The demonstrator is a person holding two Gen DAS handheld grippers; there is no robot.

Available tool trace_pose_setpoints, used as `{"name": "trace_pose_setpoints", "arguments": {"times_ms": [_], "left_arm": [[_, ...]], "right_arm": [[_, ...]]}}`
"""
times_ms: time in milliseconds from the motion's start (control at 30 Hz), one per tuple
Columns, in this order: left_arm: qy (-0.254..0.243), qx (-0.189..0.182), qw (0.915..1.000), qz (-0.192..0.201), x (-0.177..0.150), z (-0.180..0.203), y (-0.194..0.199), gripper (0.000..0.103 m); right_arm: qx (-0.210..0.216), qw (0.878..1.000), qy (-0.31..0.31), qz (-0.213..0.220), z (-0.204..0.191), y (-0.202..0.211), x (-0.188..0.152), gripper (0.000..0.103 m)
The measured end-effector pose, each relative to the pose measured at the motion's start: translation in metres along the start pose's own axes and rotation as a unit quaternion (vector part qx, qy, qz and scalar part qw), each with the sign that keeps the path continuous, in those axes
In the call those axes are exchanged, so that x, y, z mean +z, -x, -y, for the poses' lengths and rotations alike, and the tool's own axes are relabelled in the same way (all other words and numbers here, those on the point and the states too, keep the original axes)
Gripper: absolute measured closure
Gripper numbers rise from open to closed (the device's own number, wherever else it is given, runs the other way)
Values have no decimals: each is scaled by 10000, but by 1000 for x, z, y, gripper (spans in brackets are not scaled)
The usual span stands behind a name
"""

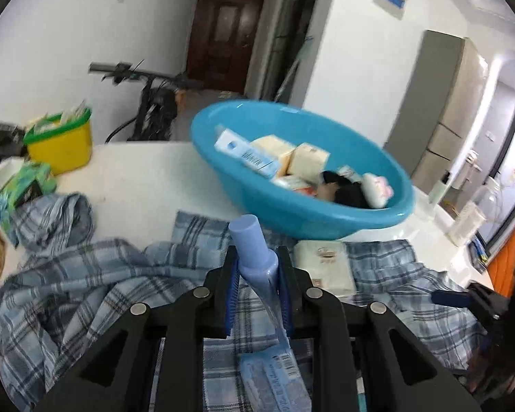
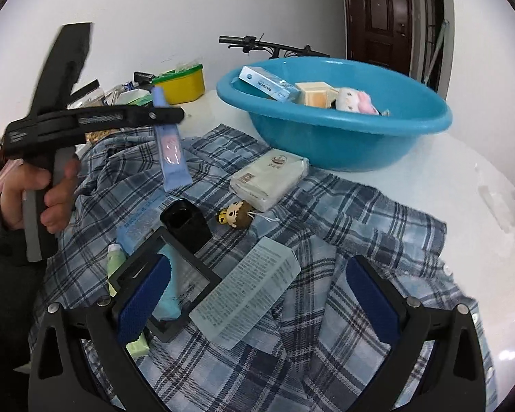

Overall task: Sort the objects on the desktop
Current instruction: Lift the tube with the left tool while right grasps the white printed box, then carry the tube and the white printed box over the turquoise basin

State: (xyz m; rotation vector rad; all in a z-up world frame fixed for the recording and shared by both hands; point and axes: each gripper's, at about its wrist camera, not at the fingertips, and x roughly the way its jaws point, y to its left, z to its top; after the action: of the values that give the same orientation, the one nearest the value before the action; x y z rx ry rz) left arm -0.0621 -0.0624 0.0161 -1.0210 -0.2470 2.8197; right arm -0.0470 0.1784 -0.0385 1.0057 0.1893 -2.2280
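Observation:
My left gripper [image 1: 257,267] is shut on a light blue tube [image 1: 252,243], held in the air above the plaid cloth [image 1: 86,274]; the tube also shows in the right wrist view [image 2: 170,144], hanging cap up from the left gripper [image 2: 161,115]. A blue basin [image 1: 326,219] ahead of it holds boxes, a tissue pack and a black item. My right gripper [image 2: 257,295] is open and empty over a clear printed box [image 2: 250,292] and a black-framed package [image 2: 175,288]. A white tissue pack [image 2: 269,178], a small doll [image 2: 237,214] and a black holder [image 2: 185,223] lie on the cloth.
A yellow tub with a green rim [image 1: 61,140] stands at the table's far left by a green packet [image 1: 20,189]. The blue basin [image 2: 336,130] sits at the back right on the white table [image 2: 480,240]. A bicycle [image 1: 147,103] and a brown door [image 1: 223,34] are behind.

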Motion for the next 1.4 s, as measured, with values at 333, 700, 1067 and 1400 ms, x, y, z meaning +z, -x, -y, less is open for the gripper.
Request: {"name": "trace_pose_setpoints", "arguments": {"times_ms": [333,700,1067,1400], "left_arm": [[-33,80,9999,120,4,8,9,81],[-67,-118,9998,110,3,14,13,81],[-51,-163,9997,159,4,15,16,81],[-42,-160,9997,187,5,14,18,81]], "right_arm": [[-57,9989,-456,-76,12,-15,3,18],[116,9978,-572,-300,8,-32,-5,61],[57,9997,-231,44,-2,-3,-3,76],[-154,9971,247,709,-15,36,36,76]]}}
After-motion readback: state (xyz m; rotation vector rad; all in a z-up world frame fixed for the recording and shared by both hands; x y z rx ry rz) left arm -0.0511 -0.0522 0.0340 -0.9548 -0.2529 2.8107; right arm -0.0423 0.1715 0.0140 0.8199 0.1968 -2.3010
